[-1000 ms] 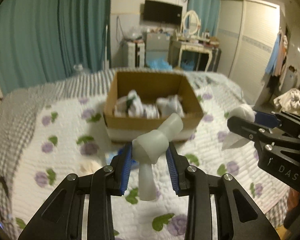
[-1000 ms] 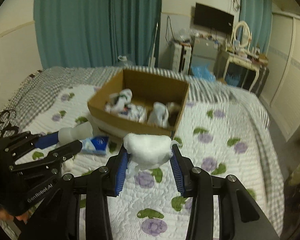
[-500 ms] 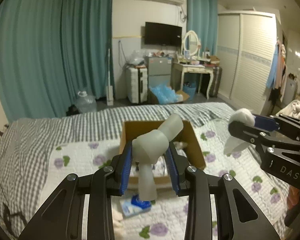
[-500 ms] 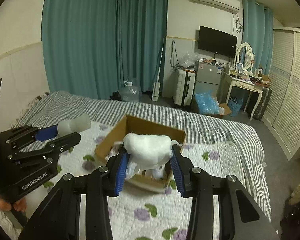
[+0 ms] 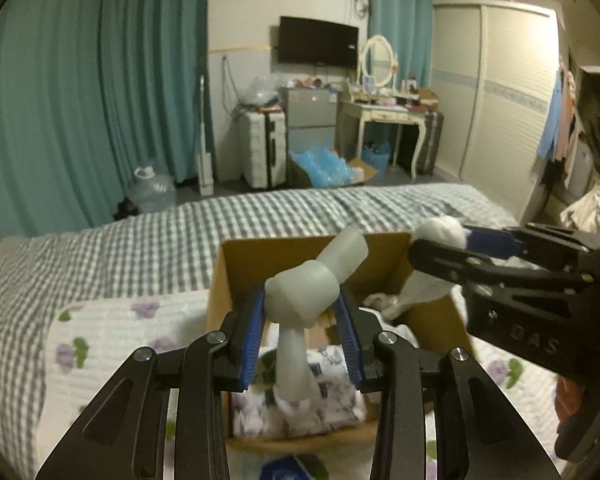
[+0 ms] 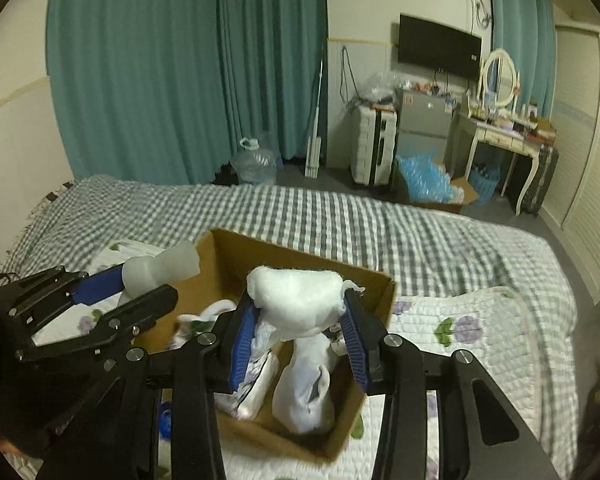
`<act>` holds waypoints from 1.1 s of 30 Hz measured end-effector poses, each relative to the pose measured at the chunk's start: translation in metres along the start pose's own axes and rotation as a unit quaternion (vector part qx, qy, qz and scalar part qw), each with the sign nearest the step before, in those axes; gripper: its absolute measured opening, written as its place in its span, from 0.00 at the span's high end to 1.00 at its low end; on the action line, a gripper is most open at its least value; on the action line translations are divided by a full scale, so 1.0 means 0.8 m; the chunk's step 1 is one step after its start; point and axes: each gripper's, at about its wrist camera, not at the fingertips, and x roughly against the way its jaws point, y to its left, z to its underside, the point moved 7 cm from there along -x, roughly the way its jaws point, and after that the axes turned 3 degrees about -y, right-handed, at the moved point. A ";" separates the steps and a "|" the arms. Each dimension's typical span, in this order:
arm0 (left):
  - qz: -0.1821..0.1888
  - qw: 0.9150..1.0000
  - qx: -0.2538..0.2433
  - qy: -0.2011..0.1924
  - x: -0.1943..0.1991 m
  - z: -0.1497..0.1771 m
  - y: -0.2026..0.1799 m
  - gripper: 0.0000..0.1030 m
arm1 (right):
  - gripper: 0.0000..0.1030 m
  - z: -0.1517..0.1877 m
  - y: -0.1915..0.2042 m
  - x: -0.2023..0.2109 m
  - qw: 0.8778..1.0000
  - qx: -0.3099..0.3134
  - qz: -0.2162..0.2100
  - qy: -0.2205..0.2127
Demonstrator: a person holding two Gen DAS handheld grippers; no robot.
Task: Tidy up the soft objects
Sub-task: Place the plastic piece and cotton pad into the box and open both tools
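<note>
A pale, knotted soft piece sits pinched between the blue pads of the left gripper, 1 end pointing to 1 o'clock, the other hanging toward 6, above the open cardboard box. The left jaws have just been opening slightly, yet the pads press the piece. The right gripper is clamped on a white fabric bundle, its tail drooping into the box beside other pale, printed bundles. From the left wrist, the right gripper, at 3 o'clock, shows the letters "DAS"; lettering on the left gripper's body is too blurred to read. The box rests on a floral quilt over a checked bedspread. Teal curtains and a wall television stand at 12 o'clock.
</note>
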 end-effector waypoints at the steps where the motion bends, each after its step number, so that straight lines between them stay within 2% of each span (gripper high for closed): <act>1: 0.002 1.000 -0.005 0.002 -0.008 0.004 -0.004 0.65 | 0.60 0.002 -0.004 -0.014 1.000 -0.005 -0.001 0.005; 5: 0.009 1.000 -0.010 0.018 -0.036 0.017 -0.009 0.65 | 0.58 0.013 -0.022 -0.063 0.999 -0.036 -0.005 0.019; 8: -0.003 1.000 -0.015 0.023 -0.044 0.022 -0.010 0.62 | 0.48 0.016 -0.031 -0.079 0.999 -0.038 -0.002 0.019; 10: -0.016 1.000 -0.014 0.011 -0.041 0.018 -0.008 0.43 | 0.42 0.017 -0.037 -0.086 0.999 -0.045 0.001 0.018; 12: -0.023 1.000 -0.007 -0.005 -0.032 0.012 -0.007 0.32 | 0.36 0.018 -0.042 -0.088 0.998 -0.057 0.003 0.017; 13: -0.027 1.000 -0.002 -0.014 -0.026 0.007 -0.006 0.27 | 0.32 0.017 -0.043 -0.087 0.998 -0.059 0.003 0.016; 16: -0.033 0.999 0.008 -0.023 -0.011 -0.007 -0.003 0.22 | 0.23 0.013 -0.043 -0.076 0.999 -0.053 0.006 0.004; 21: -0.058 0.998 -0.001 -0.030 0.029 -0.032 -0.008 0.21 | 0.09 -0.006 -0.043 -0.039 0.998 -0.050 0.020 -0.015; 23: -0.068 0.997 -0.003 -0.036 0.051 -0.042 -0.007 0.14 | 0.07 -0.018 -0.043 -0.017 0.998 -0.049 0.029 -0.022; 24: -0.074 0.996 -0.004 -0.040 0.063 -0.046 -0.006 0.06 | 0.04 -0.027 -0.043 -0.001 0.998 -0.049 0.032 -0.027; 25: -0.079 0.996 -0.006 -0.050 0.081 -0.054 -0.005 0.05 | 0.00 -0.034 -0.043 0.013 0.998 -0.048 0.033 -0.033; 33: -0.095 0.988 -0.008 -0.125 0.226 -0.100 0.002 0.04 | 0.00 -0.090 -0.019 0.164 0.994 -0.026 0.047 -0.094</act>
